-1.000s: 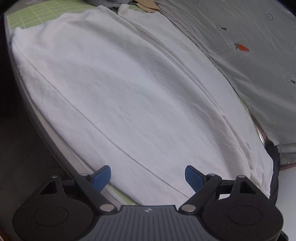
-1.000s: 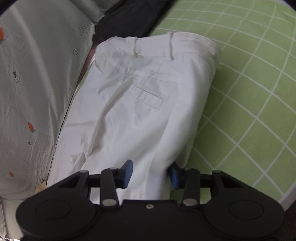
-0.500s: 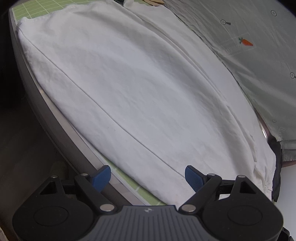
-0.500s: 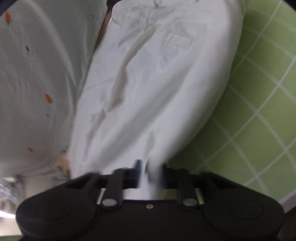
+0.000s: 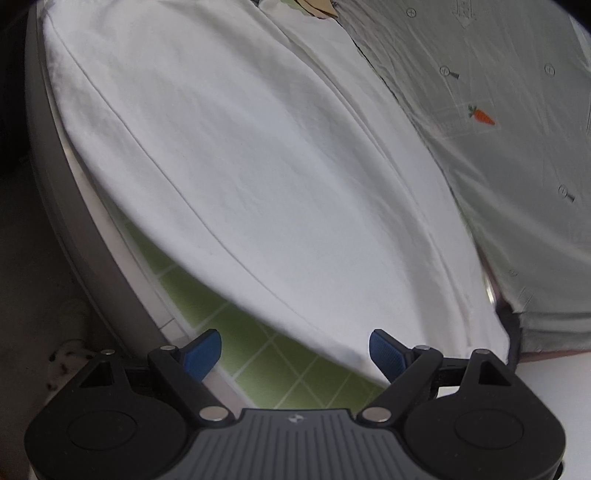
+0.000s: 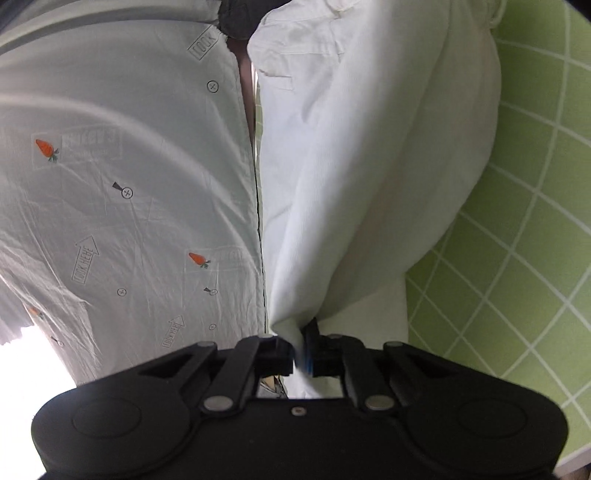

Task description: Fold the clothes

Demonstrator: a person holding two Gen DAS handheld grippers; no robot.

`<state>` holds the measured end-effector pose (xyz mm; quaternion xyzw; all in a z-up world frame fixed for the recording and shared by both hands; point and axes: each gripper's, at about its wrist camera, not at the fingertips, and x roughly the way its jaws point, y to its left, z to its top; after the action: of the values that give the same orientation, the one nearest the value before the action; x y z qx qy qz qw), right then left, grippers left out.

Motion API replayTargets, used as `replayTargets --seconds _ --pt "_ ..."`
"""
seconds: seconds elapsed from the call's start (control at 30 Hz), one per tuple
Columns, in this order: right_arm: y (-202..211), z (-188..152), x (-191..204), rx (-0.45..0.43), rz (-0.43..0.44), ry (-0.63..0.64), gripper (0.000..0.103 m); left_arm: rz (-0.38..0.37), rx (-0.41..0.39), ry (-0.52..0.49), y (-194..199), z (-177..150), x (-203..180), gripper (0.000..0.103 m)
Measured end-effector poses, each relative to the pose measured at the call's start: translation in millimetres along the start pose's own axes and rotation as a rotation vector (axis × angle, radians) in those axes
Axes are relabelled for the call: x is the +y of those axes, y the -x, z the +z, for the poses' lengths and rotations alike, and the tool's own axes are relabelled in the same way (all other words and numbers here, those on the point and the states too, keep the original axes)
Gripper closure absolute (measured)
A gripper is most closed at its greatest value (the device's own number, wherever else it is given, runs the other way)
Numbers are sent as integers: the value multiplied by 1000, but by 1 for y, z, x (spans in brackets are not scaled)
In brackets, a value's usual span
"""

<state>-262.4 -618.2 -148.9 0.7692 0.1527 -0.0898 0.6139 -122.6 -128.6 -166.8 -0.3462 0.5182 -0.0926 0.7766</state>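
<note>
White trousers (image 5: 258, 166) lie lengthwise on a green gridded mat (image 5: 258, 354). In the left wrist view their near edge is raised off the mat just beyond my left gripper (image 5: 295, 352), which is open and empty with its blue fingertips wide apart. In the right wrist view my right gripper (image 6: 301, 356) is shut on a pinched fold of the trousers (image 6: 369, 166) and holds the cloth up from the mat (image 6: 517, 258). The waistband and a back pocket (image 6: 277, 79) show at the top.
A pale grey sheet with carrot prints (image 5: 498, 129) lies beside the trousers; it also shows in the right wrist view (image 6: 129, 184). A dark garment (image 6: 240, 14) sits at the far end. The grey table edge (image 5: 74, 206) runs along the left.
My right gripper has closed on the trousers and lifted the cloth. My left gripper has drawn back toward the table edge, exposing green mat under the raised trouser edge.
</note>
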Motion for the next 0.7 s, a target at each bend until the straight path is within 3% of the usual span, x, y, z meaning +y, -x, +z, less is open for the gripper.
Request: replayTargets --seconds 0.3,0.6,0.7 --pt "12 -4 8 -19 2 8 96 -129 18 91 -22 8 1 17" --pt "28 -4 14 -82 8 14 99 -40 -271 237 2 48 34 32" --pt "26 -3 13 -99 21 7 99 -3 -331 274 10 68 50 34"
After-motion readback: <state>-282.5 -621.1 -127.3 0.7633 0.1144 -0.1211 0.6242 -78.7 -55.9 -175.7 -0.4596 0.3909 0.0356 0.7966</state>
